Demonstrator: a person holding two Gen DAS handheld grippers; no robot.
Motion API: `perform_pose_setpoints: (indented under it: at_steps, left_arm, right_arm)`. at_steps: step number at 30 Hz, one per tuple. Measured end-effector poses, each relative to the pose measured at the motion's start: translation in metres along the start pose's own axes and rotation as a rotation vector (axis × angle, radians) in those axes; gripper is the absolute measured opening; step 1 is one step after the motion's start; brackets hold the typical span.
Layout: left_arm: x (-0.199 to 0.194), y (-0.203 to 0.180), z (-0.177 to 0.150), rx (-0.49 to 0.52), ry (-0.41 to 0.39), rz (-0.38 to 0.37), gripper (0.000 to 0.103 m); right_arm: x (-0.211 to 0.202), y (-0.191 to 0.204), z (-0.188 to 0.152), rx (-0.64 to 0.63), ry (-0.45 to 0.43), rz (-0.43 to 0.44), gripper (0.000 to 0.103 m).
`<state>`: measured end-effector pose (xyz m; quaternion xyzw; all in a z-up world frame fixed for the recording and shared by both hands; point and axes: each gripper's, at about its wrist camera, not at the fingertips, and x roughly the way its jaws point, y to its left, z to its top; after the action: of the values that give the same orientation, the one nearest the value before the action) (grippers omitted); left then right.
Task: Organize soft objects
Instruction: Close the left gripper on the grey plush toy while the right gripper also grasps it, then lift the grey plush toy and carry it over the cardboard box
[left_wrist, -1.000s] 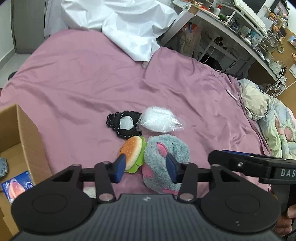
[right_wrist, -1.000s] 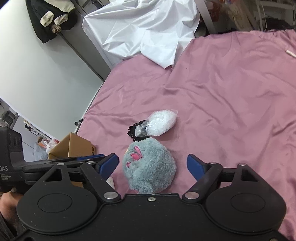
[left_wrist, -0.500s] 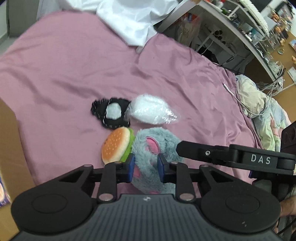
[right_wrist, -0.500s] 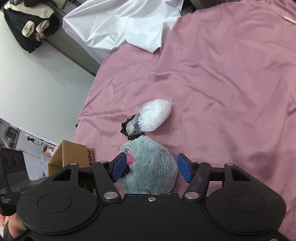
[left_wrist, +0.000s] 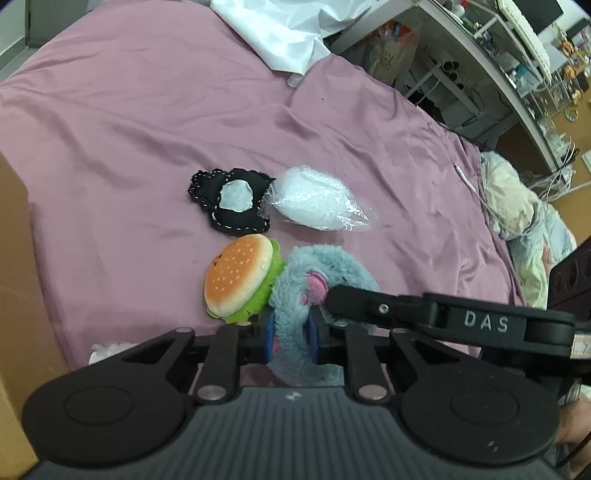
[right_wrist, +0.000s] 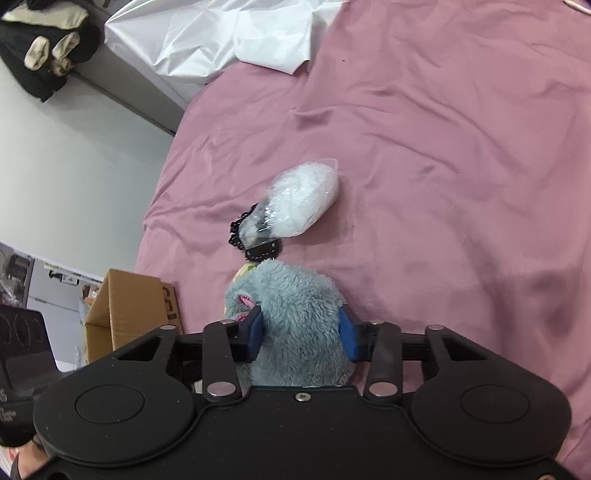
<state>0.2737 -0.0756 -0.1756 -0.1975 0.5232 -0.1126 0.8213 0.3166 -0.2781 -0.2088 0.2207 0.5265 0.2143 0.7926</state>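
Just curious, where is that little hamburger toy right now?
In the left wrist view, the hamburger toy lies on the pink bedsheet, touching the blue plush's left side.

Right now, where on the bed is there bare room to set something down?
Bare pink bedspread lies right of the white bagged fluff, up toward the white sheet. It is crowded around the burger plush, black pouch and grey plush.

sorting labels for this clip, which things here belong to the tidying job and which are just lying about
Job:
- fluffy grey-blue plush toy, clamped by both grippers
- orange burger plush
- black fabric pouch
- bagged white stuffing
- brown cardboard box

Lying about:
- white sheet
- patterned blanket
- cluttered shelves
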Motion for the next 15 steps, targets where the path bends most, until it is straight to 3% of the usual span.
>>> perform_pose_setpoints:
  at_steps: [15]
  left_arm:
    - [-0.052, 0.001, -0.009, 0.053, -0.093, 0.021, 0.014]
  right_arm:
    - [-0.021, 0.037, -0.013, -0.066, -0.037, 0.047, 0.036]
